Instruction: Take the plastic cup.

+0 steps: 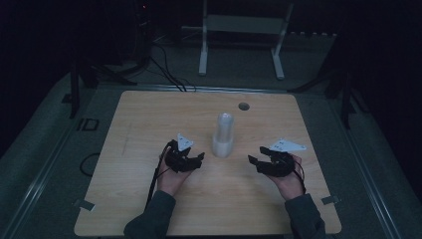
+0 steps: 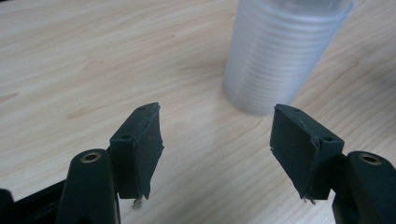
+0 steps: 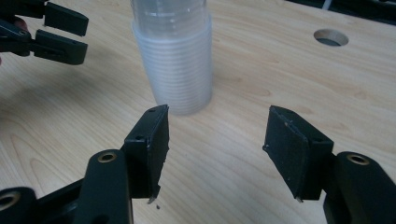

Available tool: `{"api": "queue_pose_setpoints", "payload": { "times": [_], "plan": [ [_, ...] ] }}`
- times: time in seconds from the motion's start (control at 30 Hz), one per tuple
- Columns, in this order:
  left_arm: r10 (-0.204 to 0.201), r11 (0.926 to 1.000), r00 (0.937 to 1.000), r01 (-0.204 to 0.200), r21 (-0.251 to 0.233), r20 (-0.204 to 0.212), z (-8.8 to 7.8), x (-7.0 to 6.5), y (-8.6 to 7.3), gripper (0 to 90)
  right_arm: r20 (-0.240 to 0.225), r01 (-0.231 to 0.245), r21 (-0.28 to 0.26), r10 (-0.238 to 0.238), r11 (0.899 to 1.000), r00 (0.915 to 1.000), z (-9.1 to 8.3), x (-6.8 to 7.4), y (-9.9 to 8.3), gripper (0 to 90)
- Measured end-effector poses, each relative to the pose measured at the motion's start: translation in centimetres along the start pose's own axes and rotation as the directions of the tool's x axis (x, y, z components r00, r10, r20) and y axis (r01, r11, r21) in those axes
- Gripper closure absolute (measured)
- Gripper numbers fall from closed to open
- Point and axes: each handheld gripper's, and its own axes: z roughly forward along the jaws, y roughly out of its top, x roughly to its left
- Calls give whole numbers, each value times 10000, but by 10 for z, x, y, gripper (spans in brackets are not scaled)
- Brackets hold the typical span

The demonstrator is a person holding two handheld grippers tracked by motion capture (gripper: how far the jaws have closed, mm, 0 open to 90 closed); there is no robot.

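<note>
Dim light is falling over a pale wooden table (image 1: 149, 199), where a stack of clear plastic cups (image 1: 223, 135) is standing upright near the middle, nearer the person than the round hole (image 1: 243, 106) by the far edge. On either side of the stack, apart from it, the left gripper (image 1: 196, 159) and the right gripper (image 1: 254, 160) are hovering, each pointing inward. Both are showing their jaws parted with bare wood between the pads, gripping nothing. From the right gripper view, the cups are sitting just beyond the jaws.
</note>
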Motion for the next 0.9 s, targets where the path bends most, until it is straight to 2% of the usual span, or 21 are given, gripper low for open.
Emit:
{"api": "queue_pose_setpoints", "payload": {
  "times": [0.27, 0.33, 0.7, 0.9],
  "plan": [
    [133, 9993, 9995, -123, -365, 286, 2, -5, 13, 318, -41, 239, -122, -240, 9996, 9997, 1, 4, 14, 394],
    [233, 9988, 9989, -215, -441, 398, 4, -8, 18, 312, -83, 348, -228, -350, 9991, 9994, 1, 7, 23, 392],
    [633, 9954, 9949, -573, -769, 782, 12, -18, 27, 271, -170, 563, -375, -570, 9977, 9982, 6, 11, 43, 385],
    [832, 9936, 9932, -763, -836, 821, 17, -21, 29, 270, -221, 622, -442, -632, 9971, 9978, 11, 14, 51, 368]
  ]
}}
